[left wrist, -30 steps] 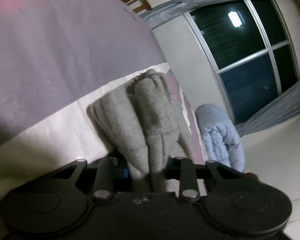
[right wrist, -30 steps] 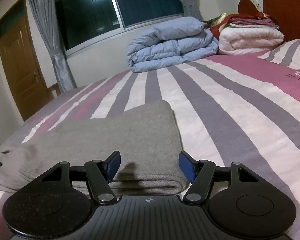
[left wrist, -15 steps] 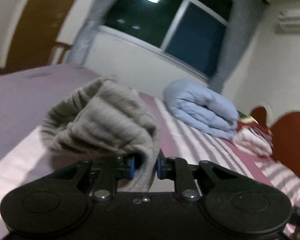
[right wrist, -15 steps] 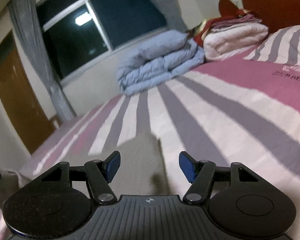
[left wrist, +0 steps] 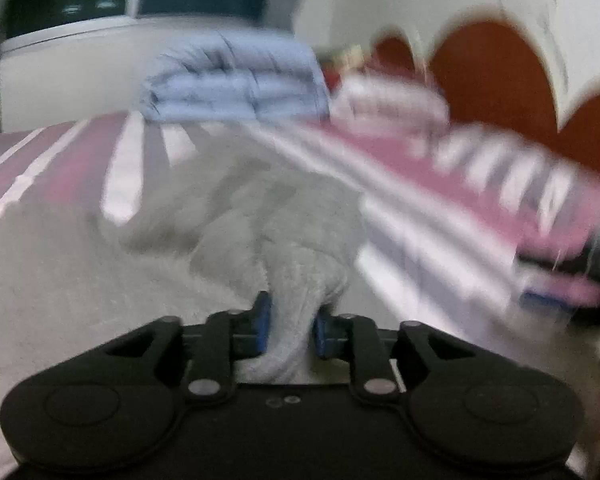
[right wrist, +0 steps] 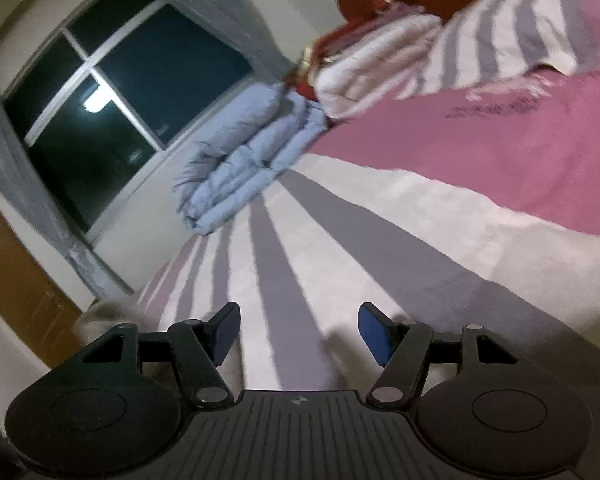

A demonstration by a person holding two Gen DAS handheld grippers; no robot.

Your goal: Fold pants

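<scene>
Left hand-held gripper (left wrist: 289, 328): I have it clamped narrow on a bunched fold of the grey pants (left wrist: 300, 240); its jaws have just eased slightly wider, with the cloth between the blue pads.
Pants: I see the gripped fold rising from the pads, and the rest spread flat on the bed (left wrist: 60, 168) ahead and to the left; the left view is blurred.
Right hand-held gripper (right wrist: 299, 330): I hold it wide, nothing between the pads, over bare striped bedding (right wrist: 340, 240).
Pants in right view: a pale grey edge (right wrist: 104, 312) shows just beyond the gripper's left side; I cannot tell whether it touches.
Far end of bed: a folded blue quilt (right wrist: 244, 160) lies near the window (right wrist: 112, 100), beside a stack of pink-and-white bedding (right wrist: 376, 64).
</scene>
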